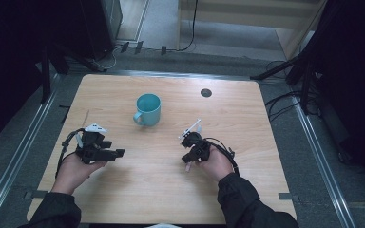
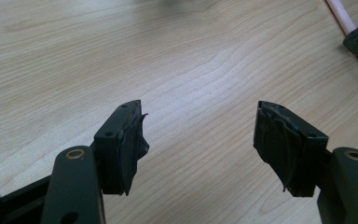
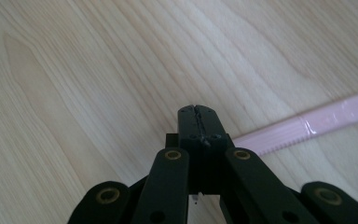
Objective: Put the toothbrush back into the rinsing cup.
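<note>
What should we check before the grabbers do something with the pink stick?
1. Left gripper jaws open, nothing between them: ok.
2. Right gripper jaws open, ready to grab: not ok, they are shut.
3. Pink stick lying close by the right gripper's jaws: ok.
4. Right gripper touching the pink stick: cannot tell.
5. Teal mug upright and apart from both grippers: ok.
6. Bare table around the stick: ok.

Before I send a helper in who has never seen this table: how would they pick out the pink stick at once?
Start at the wooden table and find the teal mug near its middle. Nearer the person, to the mug's right, is the right gripper, jaws shut. The pink stick pokes out beside those jaws: thin, flat, pale pink and partly ridged, unlike the black grippers.
</note>
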Demonstrator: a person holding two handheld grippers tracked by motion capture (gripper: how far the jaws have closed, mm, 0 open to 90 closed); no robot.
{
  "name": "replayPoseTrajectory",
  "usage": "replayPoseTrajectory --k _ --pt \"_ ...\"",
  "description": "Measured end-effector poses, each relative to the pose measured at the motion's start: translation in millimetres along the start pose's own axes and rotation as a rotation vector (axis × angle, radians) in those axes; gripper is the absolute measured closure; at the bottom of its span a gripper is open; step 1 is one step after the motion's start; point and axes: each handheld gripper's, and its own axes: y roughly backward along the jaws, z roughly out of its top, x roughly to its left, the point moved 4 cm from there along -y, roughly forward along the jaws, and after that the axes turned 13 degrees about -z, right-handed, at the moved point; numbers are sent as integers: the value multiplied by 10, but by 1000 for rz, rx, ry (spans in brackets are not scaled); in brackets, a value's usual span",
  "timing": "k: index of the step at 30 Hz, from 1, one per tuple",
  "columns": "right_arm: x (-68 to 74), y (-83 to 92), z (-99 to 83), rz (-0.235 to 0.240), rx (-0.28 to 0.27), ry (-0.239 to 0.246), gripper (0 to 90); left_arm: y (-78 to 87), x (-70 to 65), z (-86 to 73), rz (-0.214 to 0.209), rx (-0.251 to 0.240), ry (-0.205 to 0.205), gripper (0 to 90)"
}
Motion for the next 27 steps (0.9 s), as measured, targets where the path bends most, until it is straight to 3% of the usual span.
replayPoseTrajectory --k 8,12,19,25,27 --pt "-80 89 -175 -13 8 -5 900 -5 -2 -1 2 3 -1 330" --pt "-150 124 -266 -17 22 -29 900 -8 -6 -1 1 4 -1 330" --pt "-203 169 -273 -9 -6 -52 895 -13 -12 0 2 4 0 330" --pt "-261 247 -204 -36 -5 -138 847 -33 -28 -1 2 10 -5 330" --pt "-330 289 -139 -47 8 -185 777 -32 -29 0 2 10 -5 330"
